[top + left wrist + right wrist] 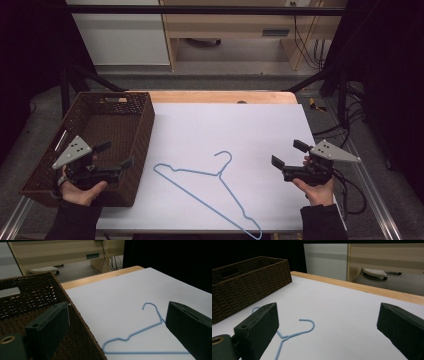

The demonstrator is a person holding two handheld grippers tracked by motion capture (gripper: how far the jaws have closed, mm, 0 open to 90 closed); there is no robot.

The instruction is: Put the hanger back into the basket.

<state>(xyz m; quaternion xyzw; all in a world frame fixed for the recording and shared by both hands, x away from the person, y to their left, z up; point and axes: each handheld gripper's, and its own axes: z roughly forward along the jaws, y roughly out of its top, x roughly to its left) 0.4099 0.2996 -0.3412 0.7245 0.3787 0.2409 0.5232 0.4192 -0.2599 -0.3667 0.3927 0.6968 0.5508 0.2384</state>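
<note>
Inventory: one blue hanger, one brown basket, two grippers, left and right, jaws spread, empty; no legible writing.

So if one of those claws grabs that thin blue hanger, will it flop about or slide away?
The blue hanger looks like thin wire, so probably light and fairly stiff, though it may flex a little. It lies flat on the smooth white sheet, so a push would likely make it slide. Being so thin, it could slip between the left gripper's pads.
</note>
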